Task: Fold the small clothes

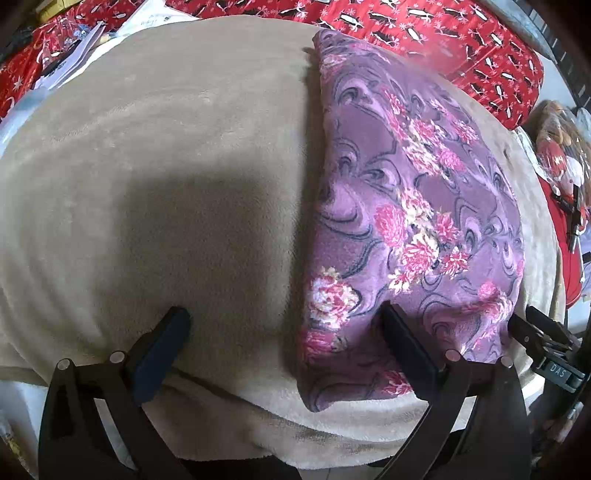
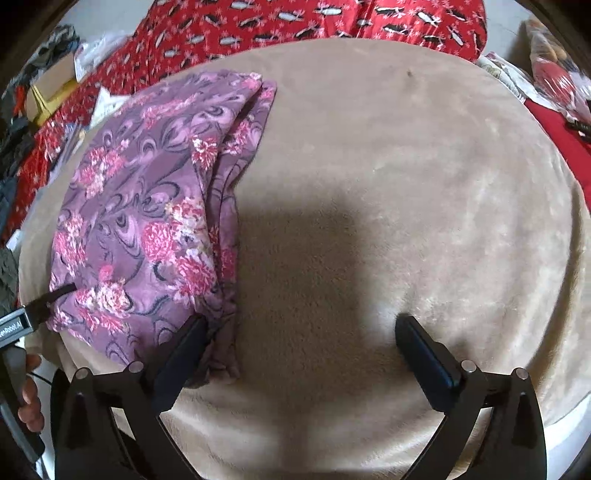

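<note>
A purple garment with pink flowers lies folded into a long strip on a beige fleece blanket. In the left wrist view it fills the right half. My left gripper is open just above the strip's near left edge; one finger hangs over the cloth, the other over bare blanket, and nothing is pinched. In the right wrist view the garment lies at the left. My right gripper stands open beside its near right corner, with the left fingertip at the folded edge. Each gripper shows at the edge of the other's view.
A red patterned cloth runs along the far side. Papers and a cardboard box lie at the far left, and plastic-wrapped items at the right. A hand holds the left gripper's handle. The blanket's front edge is close below.
</note>
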A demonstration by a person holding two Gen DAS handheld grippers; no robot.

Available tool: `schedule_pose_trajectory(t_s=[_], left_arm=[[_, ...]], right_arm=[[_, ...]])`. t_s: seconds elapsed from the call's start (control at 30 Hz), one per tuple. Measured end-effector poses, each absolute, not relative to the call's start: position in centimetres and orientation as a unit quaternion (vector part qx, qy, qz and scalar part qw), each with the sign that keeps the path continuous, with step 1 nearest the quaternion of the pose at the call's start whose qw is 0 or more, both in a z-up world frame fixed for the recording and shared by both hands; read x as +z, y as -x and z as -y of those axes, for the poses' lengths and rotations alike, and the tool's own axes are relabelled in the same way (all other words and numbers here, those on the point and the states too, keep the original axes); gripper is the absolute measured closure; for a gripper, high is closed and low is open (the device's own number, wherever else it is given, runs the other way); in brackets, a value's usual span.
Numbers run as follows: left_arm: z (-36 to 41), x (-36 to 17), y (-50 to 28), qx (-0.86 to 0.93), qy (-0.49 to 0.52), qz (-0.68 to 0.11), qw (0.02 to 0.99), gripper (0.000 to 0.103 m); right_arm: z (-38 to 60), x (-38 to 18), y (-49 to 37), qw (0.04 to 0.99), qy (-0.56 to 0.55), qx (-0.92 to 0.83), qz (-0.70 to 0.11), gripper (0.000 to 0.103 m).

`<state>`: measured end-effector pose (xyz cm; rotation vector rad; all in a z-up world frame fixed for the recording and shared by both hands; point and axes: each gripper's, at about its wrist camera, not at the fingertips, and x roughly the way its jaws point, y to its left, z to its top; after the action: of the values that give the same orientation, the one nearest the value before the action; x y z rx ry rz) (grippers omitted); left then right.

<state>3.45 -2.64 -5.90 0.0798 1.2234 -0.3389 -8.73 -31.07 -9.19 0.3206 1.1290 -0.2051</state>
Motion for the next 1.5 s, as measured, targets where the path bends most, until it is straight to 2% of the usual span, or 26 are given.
schedule_pose_trajectory(t_s=[0.13,0.4,0.5,0.7,1.5], left_arm=[[2.8,-3.7,-2.4,-0.151,-0.072,-0.537,0.827,0.000],[3.0,0.0,1.5,-0.169,-0.112,-0.466,0.861,0.000],[4.3,0.6,1.6,-0.169,-0.123,-0.456,0.865,0.000],[4.9,1.1,3.0,-0.172,-0.130,-0.451,0.866,0.000],[8.0,1.2,6.2,-0.223,-0.149,-0.453,0.850,0.000]], right_arm=[[31.0,-7.5,9.1,0.830,-0.114,-0.132,-0.529,0.000],[30.1,-0.4,13.5,0.887,-0.065,-0.154,-0.431,0.000],[29.3,0.5,14.3,0.897,-0.046,-0.151,-0.413,0.000],[26.9,1.1,15.0,0.912,-0.016,-0.135,-0.387,0.000],[28.0,1.2,16.1,0.914,-0.064,-0.148,-0.374,0.000]])
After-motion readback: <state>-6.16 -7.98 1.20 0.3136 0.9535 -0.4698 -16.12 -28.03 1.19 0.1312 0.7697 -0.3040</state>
